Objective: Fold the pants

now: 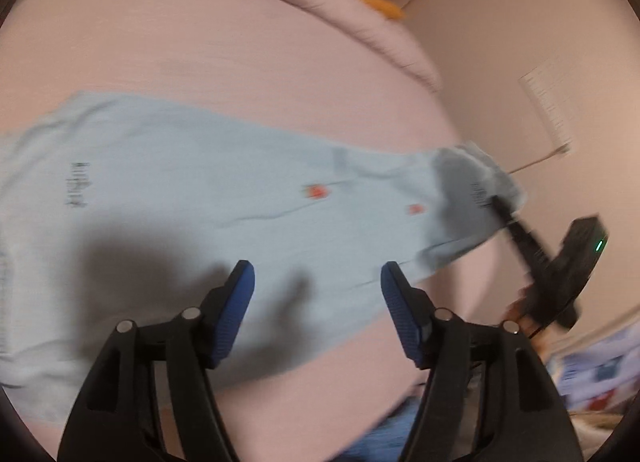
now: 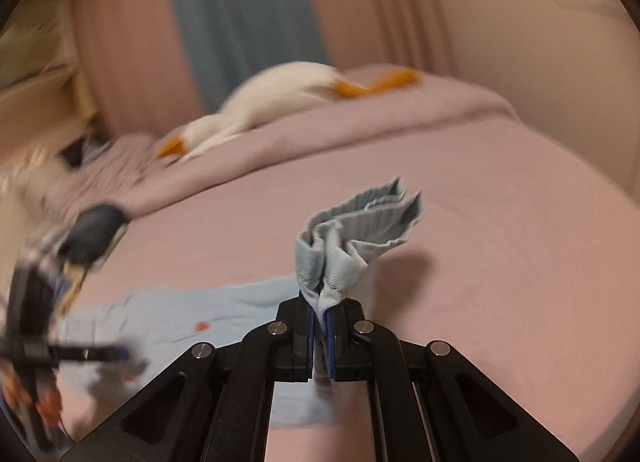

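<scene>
Covering the bed [image 1: 208, 46], a pink sheet, with a white plush goose [image 2: 276, 94] lying toward 12 o'clock. Spreading flat across it, light blue pants [image 1: 192, 166], one cuff lifting at 3 o'clock; folding apparently just beginning, most of it remaining. Gripping that bunched cuff [image 2: 352, 238], right tongs [image 2: 320, 326] pinching tight, angling low over the mattress. Hovering above the cloth, left tongs [image 1: 316, 282] gaping wide, holding nothing, pointing forward and downward
</scene>
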Tool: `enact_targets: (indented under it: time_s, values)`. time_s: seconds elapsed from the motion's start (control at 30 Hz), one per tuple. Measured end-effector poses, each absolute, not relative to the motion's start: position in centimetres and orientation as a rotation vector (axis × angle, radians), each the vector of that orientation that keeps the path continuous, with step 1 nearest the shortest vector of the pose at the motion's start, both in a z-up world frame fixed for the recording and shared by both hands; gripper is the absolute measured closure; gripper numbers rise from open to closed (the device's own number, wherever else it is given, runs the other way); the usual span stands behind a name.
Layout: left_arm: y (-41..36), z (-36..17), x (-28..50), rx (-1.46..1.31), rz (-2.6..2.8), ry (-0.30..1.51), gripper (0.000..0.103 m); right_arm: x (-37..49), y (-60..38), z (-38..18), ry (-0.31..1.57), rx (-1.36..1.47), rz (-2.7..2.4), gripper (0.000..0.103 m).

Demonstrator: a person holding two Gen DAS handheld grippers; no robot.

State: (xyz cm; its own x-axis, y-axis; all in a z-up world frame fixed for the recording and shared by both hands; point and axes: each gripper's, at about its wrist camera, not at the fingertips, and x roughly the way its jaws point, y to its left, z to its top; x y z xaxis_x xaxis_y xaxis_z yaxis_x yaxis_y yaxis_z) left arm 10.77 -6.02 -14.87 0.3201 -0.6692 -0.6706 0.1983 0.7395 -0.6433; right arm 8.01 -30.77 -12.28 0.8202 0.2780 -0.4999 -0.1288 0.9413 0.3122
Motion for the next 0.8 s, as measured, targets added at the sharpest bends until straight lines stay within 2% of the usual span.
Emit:
enact_targets:
  time_s: [0.13,0.2,0.27,0.43,0.47,0.5,0.53,0.6,0.67,0.8]
  values:
    - [-7.0,-14.0,11.3,-0.625,-0.698,1.085,0.037,7.6,-25.0,-11.8,0.547,0.127,0.307,0.098]
    - [-7.1,-14.0,11.7,-0.714,-0.729,1.073,0.028,7.5,-22.6,-12.1,0.543,0.068,0.343,0.098]
    - [-6.9,-14.5,12.4,-0.786,-0.736,1.072,0.023,7.2,-20.1,-13.0,0.552,0.013,0.388,0.098]
    - [-6.8,-18.0,13.7,-0.958,-0.709,1.156,0.025,6.7,-15.2,-15.7,0.606,-0.093,0.471,0.098]
    - [-6.7,-18.7,13.8,-0.987,-0.709,1.179,0.029,6.6,-14.7,-16.0,0.614,-0.105,0.479,0.098]
    - [-6.6,-19.2,13.8,-1.001,-0.708,1.189,0.045,6.5,-14.3,-16.1,0.617,-0.116,0.483,0.098]
    - [-6.6,-19.4,13.7,-0.975,-0.685,1.195,0.053,6.4,-13.9,-16.1,0.616,-0.132,0.484,0.098]
    - [-5.9,-19.3,13.7,-0.935,-0.65,1.184,0.085,6.0,-13.6,-15.9,0.611,-0.16,0.48,0.098]
    - [-4.5,-18.6,13.5,-0.91,-0.616,1.148,0.094,5.8,-13.1,-15.4,0.602,-0.169,0.497,0.098]
    - [-1.8,-15.8,11.9,-0.797,-0.563,1.041,0.093,5.0,-10.9,-14.3,0.564,-0.191,0.56,0.098]
